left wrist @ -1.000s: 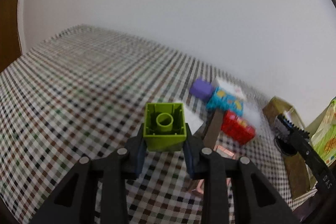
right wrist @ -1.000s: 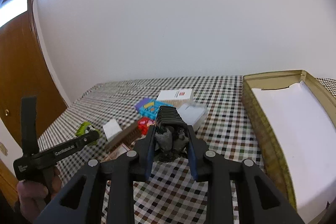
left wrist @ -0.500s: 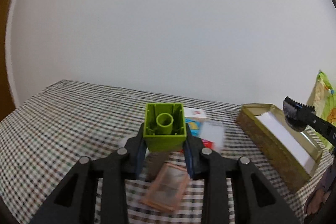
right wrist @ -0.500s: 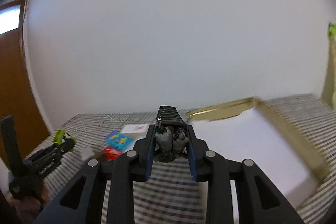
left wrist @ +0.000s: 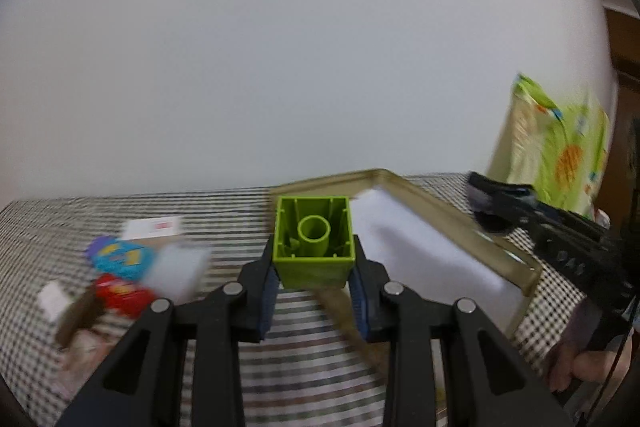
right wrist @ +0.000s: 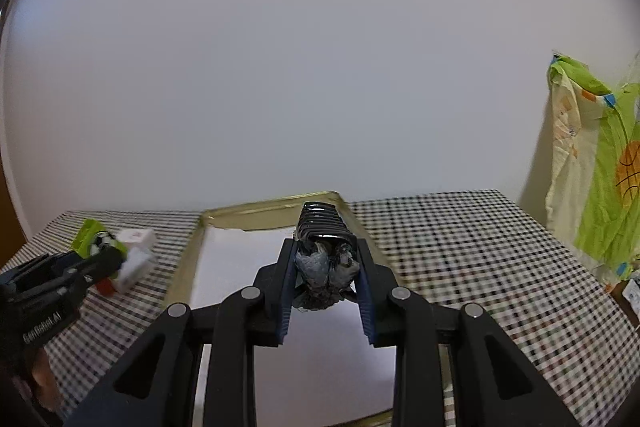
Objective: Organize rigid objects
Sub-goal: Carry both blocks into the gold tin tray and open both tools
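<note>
the left gripper [left wrist: 314,263] pinches a green plastic block [left wrist: 314,241] between its fingers, the hollow underside with a round tube facing the camera. it hangs in the air near the left edge of the tray [left wrist: 448,211], a shallow gold metal tray lined with white paper. the right gripper [right wrist: 325,267] pinches a dark ribbed object [right wrist: 323,255] above the tray. left of the tray, blurred colourful blocks [left wrist: 120,267] lie on the checkered desk [right wrist: 460,247].
</note>
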